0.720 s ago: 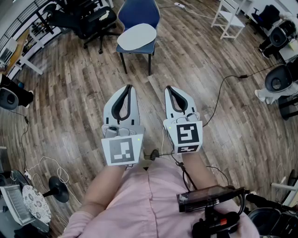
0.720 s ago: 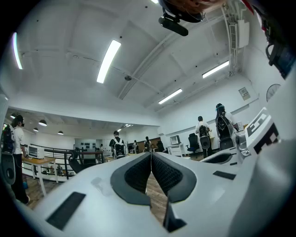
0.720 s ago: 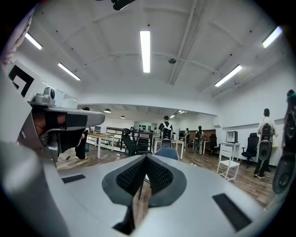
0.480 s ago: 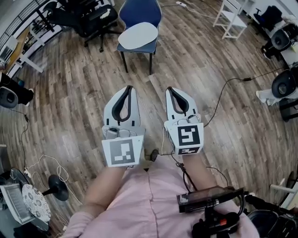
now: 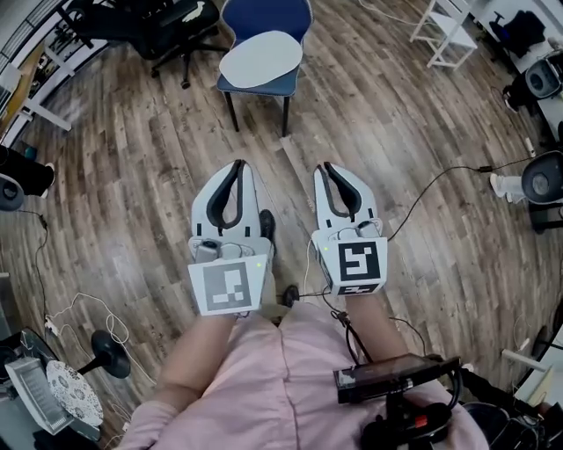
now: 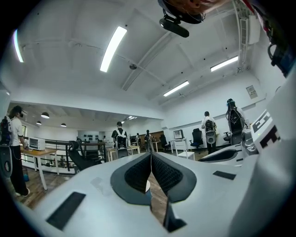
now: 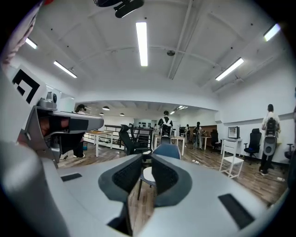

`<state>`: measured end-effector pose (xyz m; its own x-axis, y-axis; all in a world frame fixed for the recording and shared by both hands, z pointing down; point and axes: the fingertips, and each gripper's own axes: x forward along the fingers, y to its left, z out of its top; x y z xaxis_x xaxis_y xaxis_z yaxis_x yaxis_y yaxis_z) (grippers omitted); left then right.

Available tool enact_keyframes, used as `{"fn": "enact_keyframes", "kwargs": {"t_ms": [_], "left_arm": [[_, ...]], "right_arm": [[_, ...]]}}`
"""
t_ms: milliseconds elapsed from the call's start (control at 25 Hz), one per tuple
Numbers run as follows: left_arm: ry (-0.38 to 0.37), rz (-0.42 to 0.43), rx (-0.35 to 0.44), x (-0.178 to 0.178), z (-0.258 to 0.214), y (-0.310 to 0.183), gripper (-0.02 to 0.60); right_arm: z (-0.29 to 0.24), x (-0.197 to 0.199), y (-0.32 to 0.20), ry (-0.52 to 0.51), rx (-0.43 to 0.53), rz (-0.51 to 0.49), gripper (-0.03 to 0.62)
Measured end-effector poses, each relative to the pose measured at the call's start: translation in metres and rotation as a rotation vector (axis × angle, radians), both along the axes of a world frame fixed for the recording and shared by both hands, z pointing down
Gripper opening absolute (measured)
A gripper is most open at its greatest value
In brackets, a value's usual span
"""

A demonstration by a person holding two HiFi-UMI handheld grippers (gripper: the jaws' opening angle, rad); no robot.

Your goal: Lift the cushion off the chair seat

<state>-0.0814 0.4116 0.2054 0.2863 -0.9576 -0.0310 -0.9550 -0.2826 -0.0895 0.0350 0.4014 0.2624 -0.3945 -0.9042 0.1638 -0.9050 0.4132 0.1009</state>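
Note:
A pale oval cushion [image 5: 259, 57] lies on the seat of a blue chair [image 5: 266, 15] at the top of the head view. Both grippers hang over bare wooden floor, well short of the chair. My left gripper [image 5: 237, 163] is shut, its tips meeting, with nothing in it. My right gripper [image 5: 325, 165] is empty, with a narrow gap between its jaws. In the right gripper view the chair [image 7: 166, 150] and cushion [image 7: 149, 175] show ahead through the right gripper [image 7: 147, 157]. In the left gripper view the left gripper [image 6: 151, 155] hides most of the cushion.
A black office chair [image 5: 167, 22] stands left of the blue chair, a white rack [image 5: 449, 35] to its right. A black cable [image 5: 431, 189] runs across the floor at right. A stand base [image 5: 110, 352] sits at lower left. People and desks stand far back [image 7: 165, 125].
The chair has slid slightly up the head view and the right-hand objects have shifted. A dark shoe now shows between the grippers. Both grippers keep their pose.

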Motion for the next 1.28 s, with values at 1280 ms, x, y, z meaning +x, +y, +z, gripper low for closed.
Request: {"fn": "enact_keyframes", "kwargs": {"t_ms": [1280], "left_arm": [[-0.015, 0.086, -0.05, -0.027, 0.015, -0.407, 0.015]], "right_arm": [[0.006, -0.008, -0.397, -0.002, -0.022, 0.126, 0.097]]}}
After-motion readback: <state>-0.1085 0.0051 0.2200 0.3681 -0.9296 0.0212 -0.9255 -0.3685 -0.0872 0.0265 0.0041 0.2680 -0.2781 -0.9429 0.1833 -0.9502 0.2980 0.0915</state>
